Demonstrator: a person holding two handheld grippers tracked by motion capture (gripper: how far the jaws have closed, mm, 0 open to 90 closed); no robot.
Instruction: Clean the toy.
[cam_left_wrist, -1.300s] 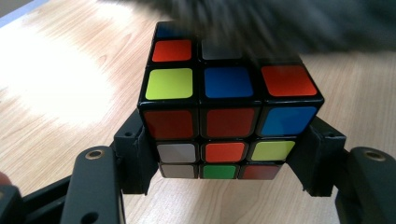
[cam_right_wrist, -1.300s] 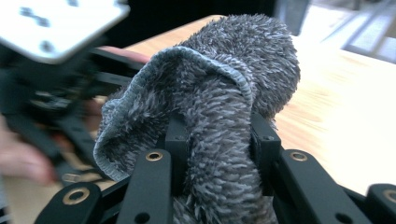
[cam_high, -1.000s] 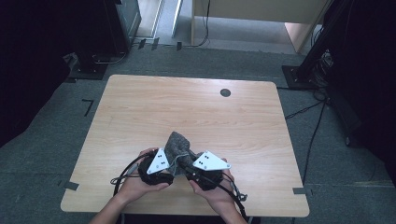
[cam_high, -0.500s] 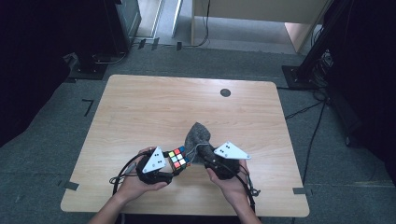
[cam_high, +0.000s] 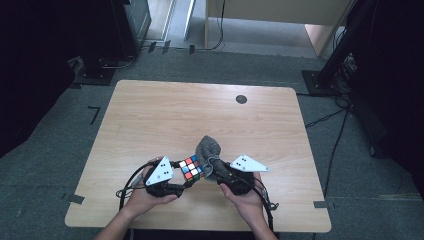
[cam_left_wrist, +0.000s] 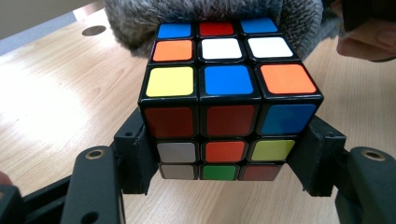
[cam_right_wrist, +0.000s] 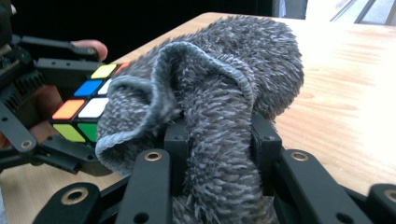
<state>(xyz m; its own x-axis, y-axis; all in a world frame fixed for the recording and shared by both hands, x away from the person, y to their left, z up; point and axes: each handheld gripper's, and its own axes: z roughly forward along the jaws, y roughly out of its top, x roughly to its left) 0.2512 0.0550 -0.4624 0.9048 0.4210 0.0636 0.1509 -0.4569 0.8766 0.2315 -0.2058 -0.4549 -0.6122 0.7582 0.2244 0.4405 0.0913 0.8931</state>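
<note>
A scrambled puzzle cube (cam_high: 191, 168) (cam_left_wrist: 229, 100) is clamped between the two black jaws of my left gripper (cam_high: 186, 180) (cam_left_wrist: 229, 161), which is shut on its lower sides just above the table. A fuzzy grey cloth (cam_high: 208, 150) (cam_right_wrist: 219, 98) is bunched between the jaws of my right gripper (cam_high: 216, 172) (cam_right_wrist: 219, 154), shut on it. The cloth's loose end lies against the cube's far side. In the right gripper view the cube (cam_right_wrist: 88, 105) shows at the left, partly hidden by the cloth.
The wooden table (cam_high: 165, 115) has a small round black grommet (cam_high: 241, 99) near its far edge. Both hands are at the near edge. Dark equipment stands and cables surround the table on the grey carpet.
The right gripper has drawn the cloth to the right, off the cube, which was covered a second ago and now shows its coloured faces. The left gripper has stayed in place.
</note>
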